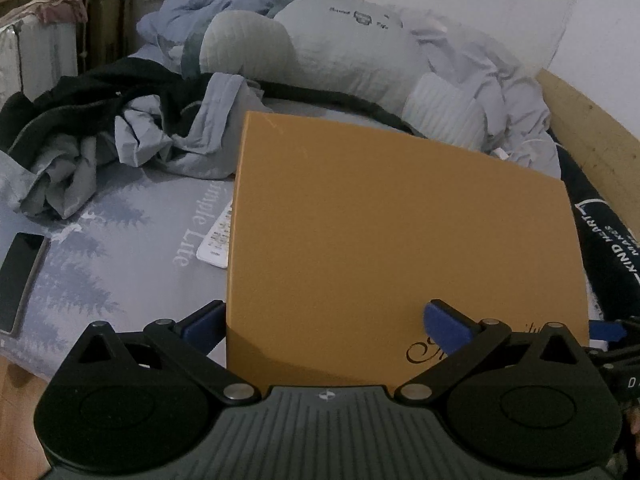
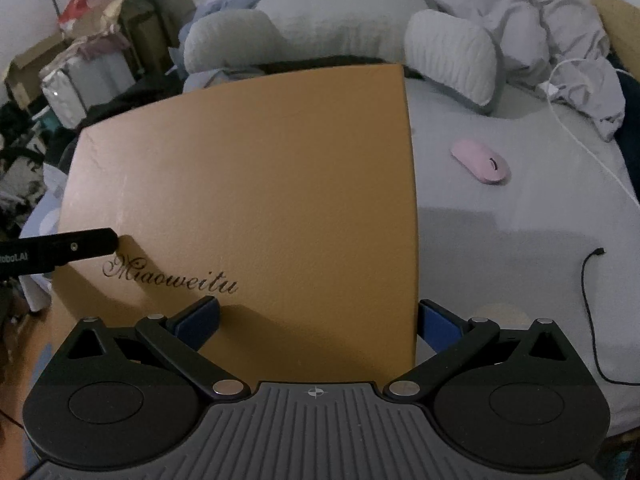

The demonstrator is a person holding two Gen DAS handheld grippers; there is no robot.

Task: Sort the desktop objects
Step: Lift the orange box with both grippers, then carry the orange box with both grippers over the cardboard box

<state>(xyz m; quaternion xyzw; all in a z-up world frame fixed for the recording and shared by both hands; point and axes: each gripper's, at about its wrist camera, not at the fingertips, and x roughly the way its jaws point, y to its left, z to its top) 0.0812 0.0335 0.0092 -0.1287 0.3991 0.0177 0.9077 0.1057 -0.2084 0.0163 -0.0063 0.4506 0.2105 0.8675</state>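
A flat mustard-orange box [image 1: 400,232] with black script lettering lies on the bed and fills the middle of both views [image 2: 248,184]. My left gripper [image 1: 326,322] is open and straddles the box's left edge: one blue pad [image 1: 202,326] is outside the edge, the other [image 1: 448,324] over the top face. My right gripper [image 2: 318,320] is open too and straddles the right edge, with one pad [image 2: 200,320] over the lid and one pad [image 2: 438,326] beyond it. A pink mouse [image 2: 480,166] lies on the sheet to the right of the box.
A black phone [image 1: 20,280] and a white card [image 1: 218,240] lie left of the box. Crumpled clothes [image 1: 100,152] and pillows [image 1: 340,52] crowd the back. A black printed roll [image 1: 608,248] lies along the right side. A black cable [image 2: 588,304] and a white cable [image 2: 580,140] lie near the mouse.
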